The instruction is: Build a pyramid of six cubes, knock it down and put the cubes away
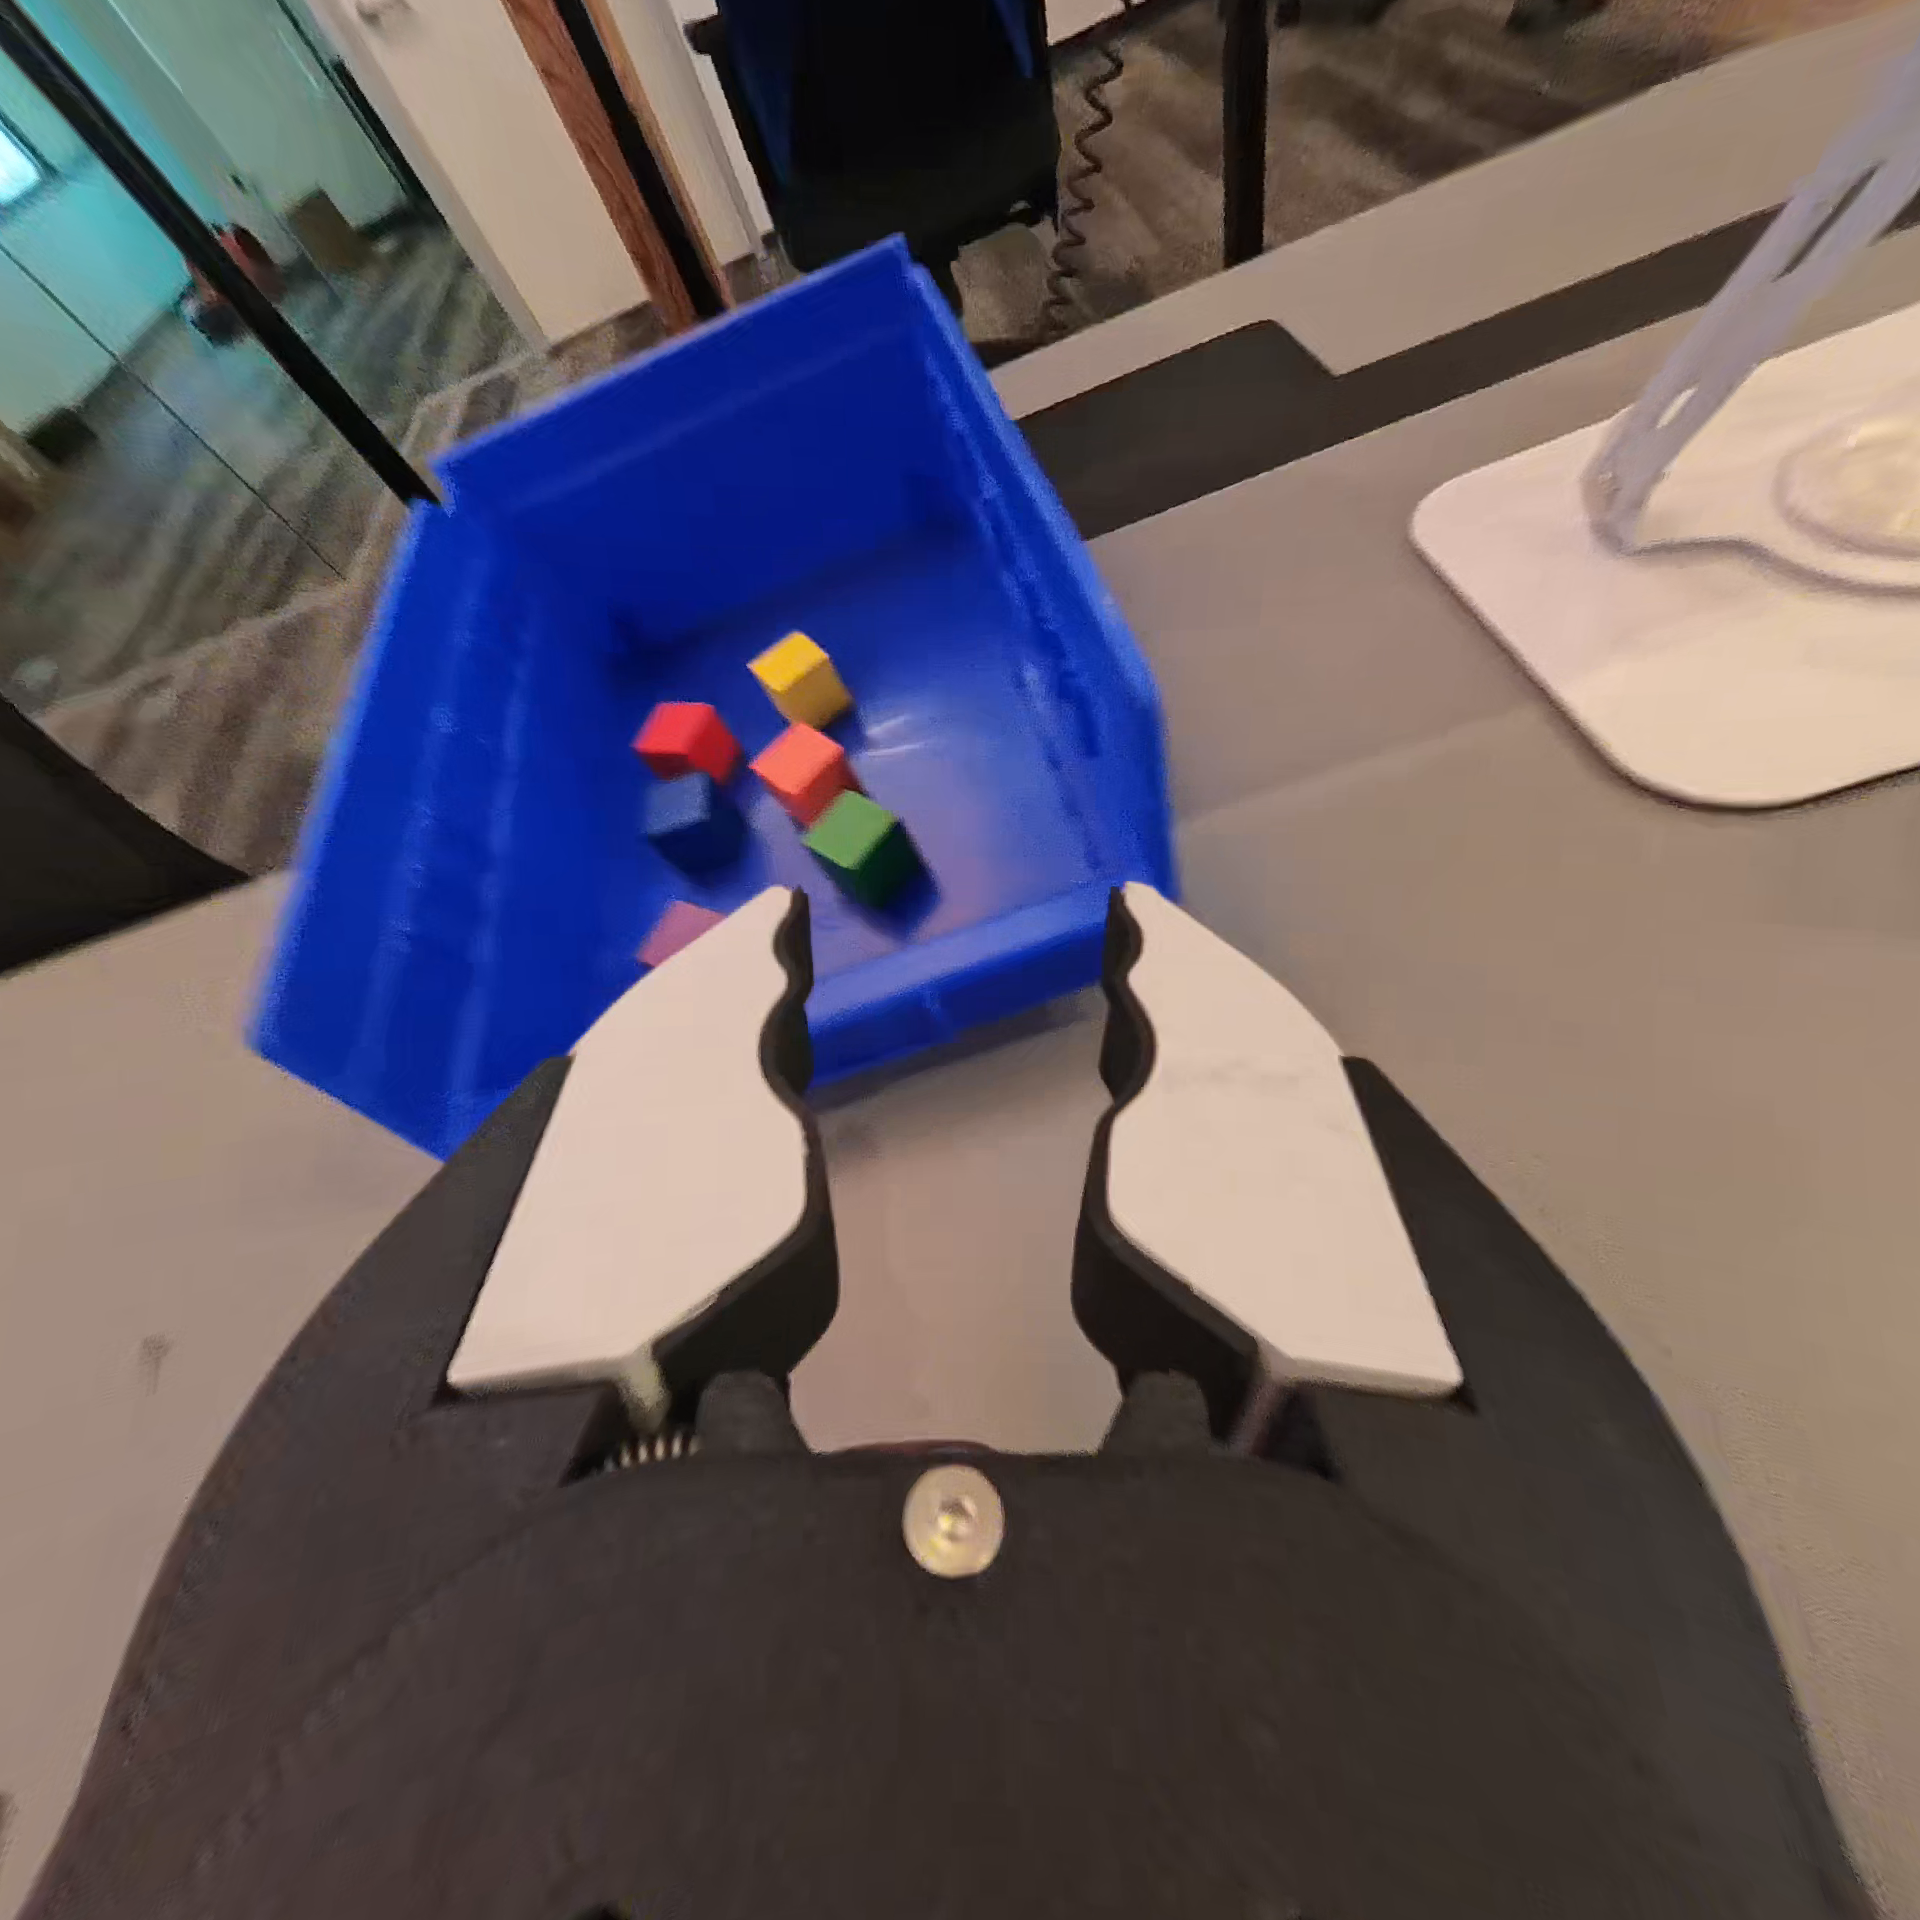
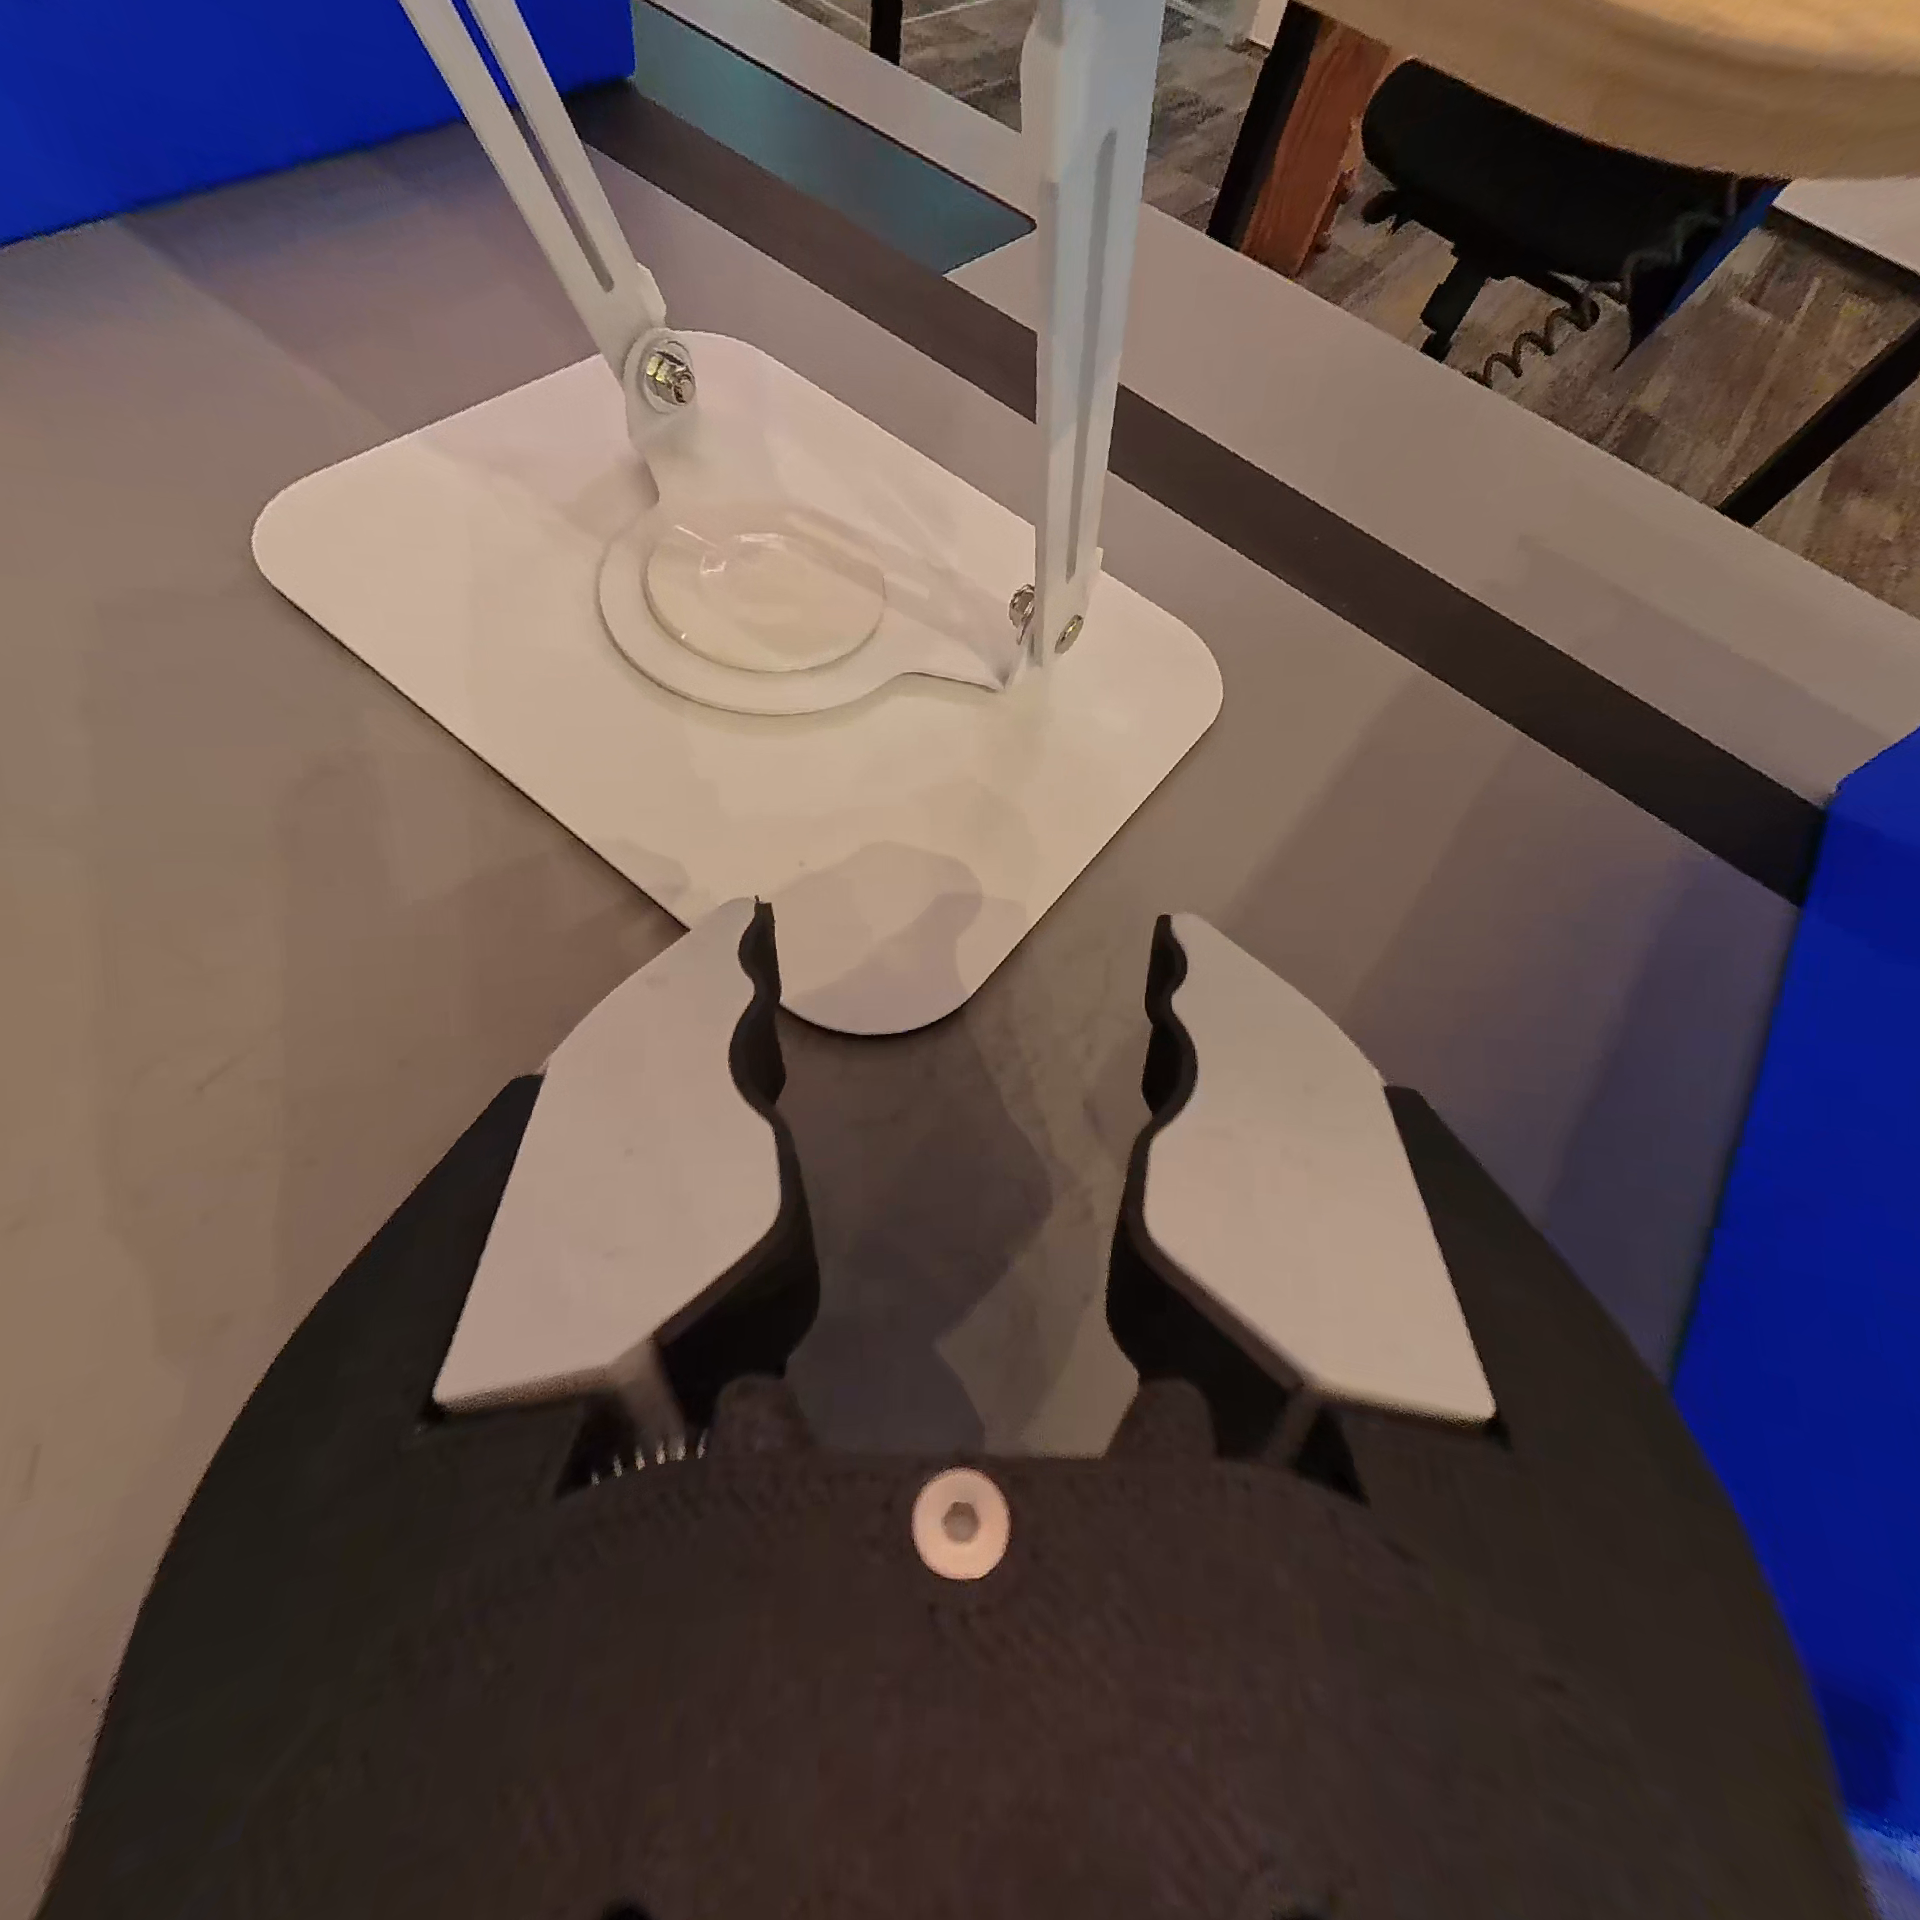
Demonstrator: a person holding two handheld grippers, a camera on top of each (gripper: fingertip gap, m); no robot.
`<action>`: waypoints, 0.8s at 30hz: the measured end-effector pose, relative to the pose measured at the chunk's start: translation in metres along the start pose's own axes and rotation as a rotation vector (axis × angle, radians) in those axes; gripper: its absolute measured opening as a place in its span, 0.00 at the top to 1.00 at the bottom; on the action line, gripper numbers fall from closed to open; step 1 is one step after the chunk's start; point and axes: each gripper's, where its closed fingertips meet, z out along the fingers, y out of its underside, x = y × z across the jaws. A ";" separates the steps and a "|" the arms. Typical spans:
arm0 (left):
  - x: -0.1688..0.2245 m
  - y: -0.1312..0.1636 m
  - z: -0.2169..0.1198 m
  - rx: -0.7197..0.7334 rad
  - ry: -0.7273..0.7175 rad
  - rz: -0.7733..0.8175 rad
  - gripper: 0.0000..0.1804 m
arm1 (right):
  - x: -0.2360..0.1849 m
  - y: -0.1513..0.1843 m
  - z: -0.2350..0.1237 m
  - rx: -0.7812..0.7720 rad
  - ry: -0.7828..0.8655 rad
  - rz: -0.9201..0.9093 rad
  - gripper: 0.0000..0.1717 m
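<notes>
Left wrist view is motion-blurred. The purple cube (image 1: 677, 930) is half hidden behind the left hand-held gripper's (image 1: 954, 904) finger; the white stand (image 2: 727, 665) is cut off at the top in the right view. The blue bin (image 1: 436, 831) sits on the grey desk (image 1: 1455, 1039) and holds six cubes: yellow cube (image 1: 800, 677), red cube (image 1: 686, 738), orange cube (image 1: 800, 771), dark blue cube (image 1: 681, 816), green cube (image 1: 857, 847), plus the purple one. Left hand-held gripper is released, bare, fingers apart before the bin's front lip. Right hand-held gripper (image 2: 961, 914) is also spread wide, grasping nothing, over the stand's base corner.
</notes>
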 end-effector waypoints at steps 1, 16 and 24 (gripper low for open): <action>-0.010 -0.003 0.001 -0.016 0.019 0.056 0.72 | -0.001 0.000 0.000 -0.003 -0.007 -0.002 0.60; -0.032 0.029 0.099 -0.489 0.416 0.507 0.77 | -0.007 0.003 -0.001 -0.018 -0.075 0.016 0.64; -0.033 0.055 0.119 -0.662 0.481 0.556 0.81 | -0.011 0.004 -0.001 -0.027 -0.099 0.001 0.65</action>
